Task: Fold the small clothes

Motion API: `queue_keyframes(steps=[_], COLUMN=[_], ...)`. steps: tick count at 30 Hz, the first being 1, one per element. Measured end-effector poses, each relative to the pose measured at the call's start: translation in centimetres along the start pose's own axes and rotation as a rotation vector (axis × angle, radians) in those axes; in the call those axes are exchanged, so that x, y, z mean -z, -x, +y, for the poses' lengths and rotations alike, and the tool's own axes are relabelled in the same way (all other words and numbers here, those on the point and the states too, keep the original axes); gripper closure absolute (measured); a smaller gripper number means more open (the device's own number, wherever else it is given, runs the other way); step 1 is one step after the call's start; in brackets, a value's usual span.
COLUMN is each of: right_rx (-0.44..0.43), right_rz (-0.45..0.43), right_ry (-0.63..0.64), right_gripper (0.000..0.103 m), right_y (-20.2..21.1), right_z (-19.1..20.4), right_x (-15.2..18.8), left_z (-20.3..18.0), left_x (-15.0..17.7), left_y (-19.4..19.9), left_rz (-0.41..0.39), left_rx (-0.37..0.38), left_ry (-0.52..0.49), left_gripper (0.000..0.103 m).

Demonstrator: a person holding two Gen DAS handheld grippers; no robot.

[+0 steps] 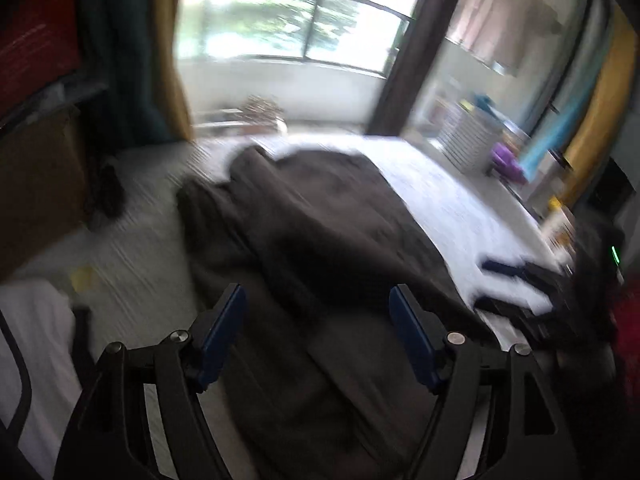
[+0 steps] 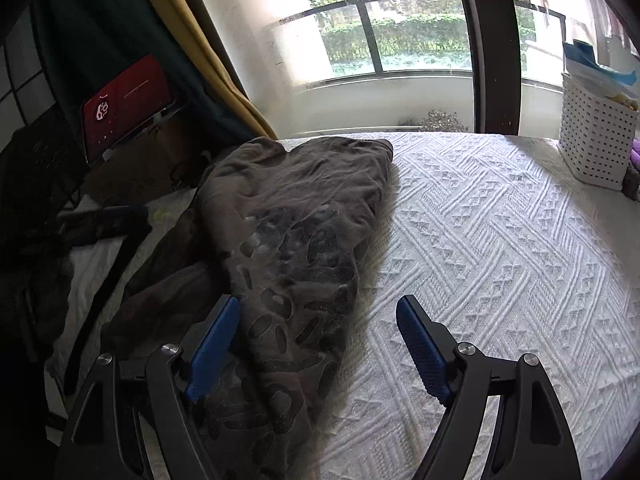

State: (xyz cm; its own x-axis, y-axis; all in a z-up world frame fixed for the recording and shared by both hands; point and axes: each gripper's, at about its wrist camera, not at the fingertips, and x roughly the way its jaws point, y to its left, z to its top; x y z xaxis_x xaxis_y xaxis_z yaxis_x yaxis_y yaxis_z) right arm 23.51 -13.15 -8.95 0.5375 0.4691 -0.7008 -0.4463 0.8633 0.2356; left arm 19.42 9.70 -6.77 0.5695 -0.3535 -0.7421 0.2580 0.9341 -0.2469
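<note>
1. The white textured bedspread (image 2: 500,240) is the work surface, and it makes sense as one: broad, flat and soft. To the right of the garment it lies bare all the way to the white perforated basket (image 2: 592,140) at the far right corner.

2. The dark brown garment (image 2: 296,240), a small shirt with a faded print, lies on the left part of the bedspread. It looks doubled lengthwise into a long, narrowing shape. Its right edge is a clean fold line against the white. Its left side is looser, with a bunched layer sagging toward the bed's left edge.

3. That left edge is the tight side. The bed ends close by there, and dark clutter and a red-faced box (image 2: 124,100) stand just beyond. We judge that any further fold should go toward the open right side or along the garment's length.

4. Our right gripper (image 2: 318,344) hovers over the near end of the garment with its jaws wide apart. It grips nothing: the left pad is over cloth and the right one over bare bedspread.

5. Our left gripper (image 1: 316,336) also stands wide open and empty above the brown cloth. Its view is smeared by motion, so finer detail is lost.

6. With both tongs free, we read this as a pause between folds, and the next grasp is likely at a near corner.
</note>
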Motion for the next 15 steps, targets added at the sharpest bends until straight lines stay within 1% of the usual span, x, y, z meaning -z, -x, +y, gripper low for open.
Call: queue_keyframes(steps=[3,4,5,6,7,8,10,15], right_rx=[0.002,0.002,0.003,0.003,0.003,0.002,-0.003,-0.005], right_rz=[-0.002,-0.003,-0.003,-0.002,0.000,0.003,0.009,0.009], right_ry=[0.003,0.005,0.009,0.013,0.018,0.022,0.034,0.060], right_gripper=[0.021,0.021,0.021,0.021,0.021,0.021,0.021,0.021], right_y=[0.6,0.9,1.1,1.3,1.4,1.5,1.7,2.4], right_z=[0.3,0.6,0.9,1.2,1.4,1.7,2.3,3.6], right_x=[0.4,0.5,0.7,0.8,1.0,1.1,1.5,2.3], left_z=[-1.4,-1.6,-1.8,-1.9,-2.1,-2.4,-2.9,-2.9], left_x=[2.9,3.5,4.3,4.9,5.4,5.6,6.0,6.8], left_y=[-0.7,-0.8,-1.0,-1.2,-1.2,-1.0,-0.2,2.7], left_rz=[0.053,0.059,0.065,0.075,0.087,0.084,0.071,0.027], left_rx=[0.003,0.011,0.031,0.046,0.048,0.051,0.068,0.041], left_ry=[-0.026,-0.027,-0.030,-0.032,-0.043,-0.054,-0.075,-0.082], left_gripper=[0.029,0.033,0.042,0.073,0.093,0.093,0.096,0.097])
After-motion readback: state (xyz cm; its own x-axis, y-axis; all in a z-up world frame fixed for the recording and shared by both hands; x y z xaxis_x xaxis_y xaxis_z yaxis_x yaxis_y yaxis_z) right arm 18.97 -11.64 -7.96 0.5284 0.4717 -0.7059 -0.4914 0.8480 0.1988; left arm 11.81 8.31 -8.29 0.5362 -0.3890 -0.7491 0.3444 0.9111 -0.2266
